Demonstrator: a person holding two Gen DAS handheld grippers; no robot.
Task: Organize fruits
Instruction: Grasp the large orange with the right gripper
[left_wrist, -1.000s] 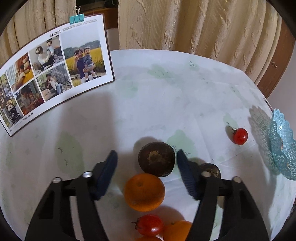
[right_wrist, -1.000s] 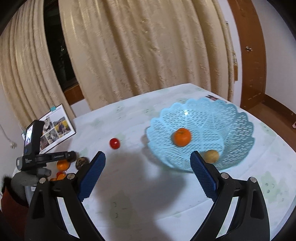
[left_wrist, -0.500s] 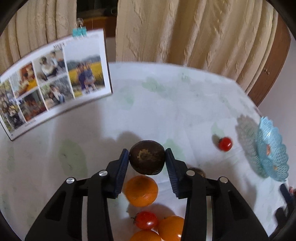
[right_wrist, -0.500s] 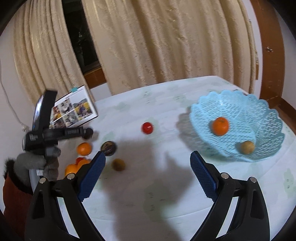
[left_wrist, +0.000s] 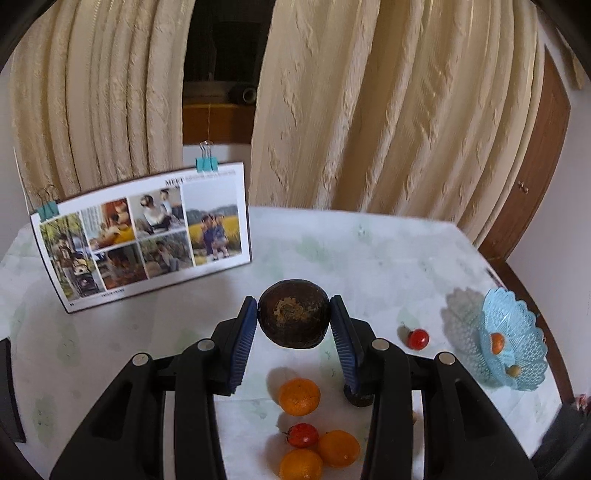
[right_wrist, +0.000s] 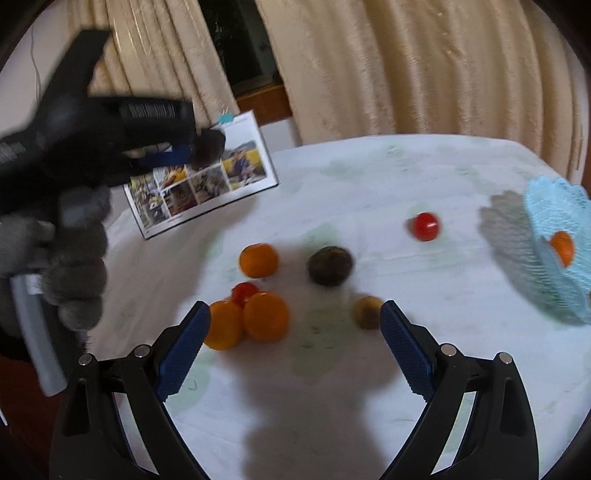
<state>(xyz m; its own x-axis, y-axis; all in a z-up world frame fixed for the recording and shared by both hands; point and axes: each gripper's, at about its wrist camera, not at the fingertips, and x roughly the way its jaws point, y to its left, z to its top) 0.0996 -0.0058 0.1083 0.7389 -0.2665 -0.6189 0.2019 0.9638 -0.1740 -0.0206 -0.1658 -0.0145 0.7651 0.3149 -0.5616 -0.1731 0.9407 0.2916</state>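
Note:
My left gripper (left_wrist: 293, 306) is shut on a dark brown round fruit (left_wrist: 293, 319) and holds it clear above the white tablecloth. The right wrist view shows that gripper (right_wrist: 207, 147) at upper left with the fruit in it. Below lie three oranges (left_wrist: 299, 397) and a red tomato (left_wrist: 303, 435). My right gripper (right_wrist: 294, 310) hangs low over the cluster, jaws wide and closing, with only bare cloth between them. Two oranges (right_wrist: 266, 315) sit by its left finger, a small yellow-brown fruit (right_wrist: 367, 312) by its right. A second dark fruit (right_wrist: 330, 266) lies just beyond.
A blue lattice basket (left_wrist: 532, 321) at the table's right edge holds an orange (right_wrist: 562, 248) and a small fruit. A lone tomato (right_wrist: 426, 226) lies between the basket and the cluster. A clipped photo board (left_wrist: 147, 240) stands at back left. A gloved hand (right_wrist: 70, 266) grips the left tool.
My left gripper shut on the dark fruit and lifted it off the table. The right gripper swung left, away from the basket, over to the fruit cluster.

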